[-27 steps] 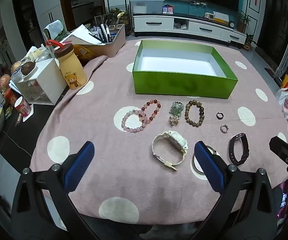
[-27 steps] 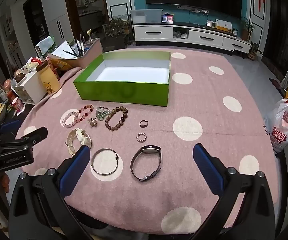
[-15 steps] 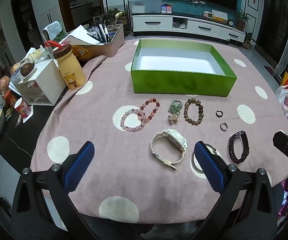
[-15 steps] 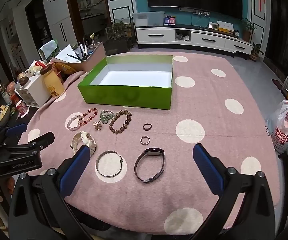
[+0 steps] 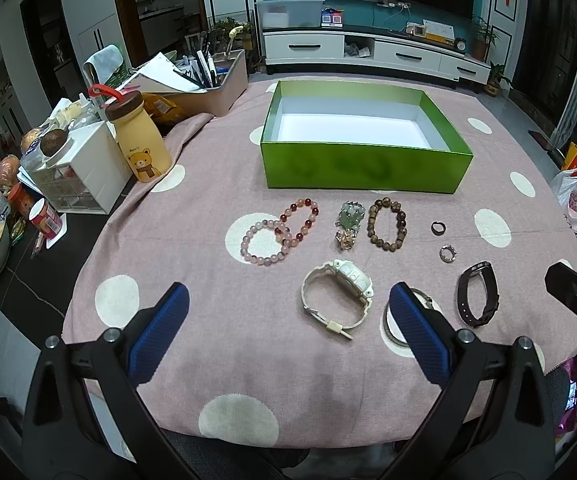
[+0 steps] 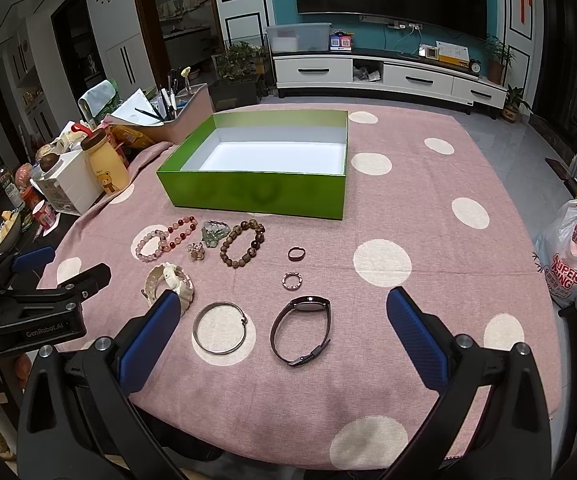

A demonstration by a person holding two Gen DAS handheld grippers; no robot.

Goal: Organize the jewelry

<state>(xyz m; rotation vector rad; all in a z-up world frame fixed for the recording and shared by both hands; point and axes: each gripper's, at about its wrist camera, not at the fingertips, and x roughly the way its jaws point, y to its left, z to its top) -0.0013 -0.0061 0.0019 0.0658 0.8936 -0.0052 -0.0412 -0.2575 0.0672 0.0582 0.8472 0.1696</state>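
Observation:
An empty green box (image 5: 364, 172) (image 6: 248, 194) stands on the pink dotted tablecloth. In front of it lie a pink bead bracelet (image 5: 266, 242), a red bead bracelet (image 5: 300, 220), a green charm piece (image 5: 348, 224), a brown bead bracelet (image 5: 386, 226), two rings (image 5: 438, 227) (image 5: 448, 253), a white watch (image 5: 338, 296), a silver bangle (image 6: 219, 327) and a dark band watch (image 6: 302, 330). My left gripper (image 5: 288, 332) is open and empty, above the table's near edge by the white watch. My right gripper (image 6: 282, 338) is open and empty, over the bangle and dark watch.
At the left stand a yellow bear bottle (image 5: 140, 140), a white drawer unit (image 5: 84, 176) and a tray of pens and papers (image 5: 204, 76). A plastic bag (image 6: 572, 248) hangs off the table's right side. A TV cabinet (image 6: 388, 76) is beyond.
Both grippers have drawn back and risen slightly, so the table looks a little farther off. The jewelry and box have not moved. Both grippers stay open.

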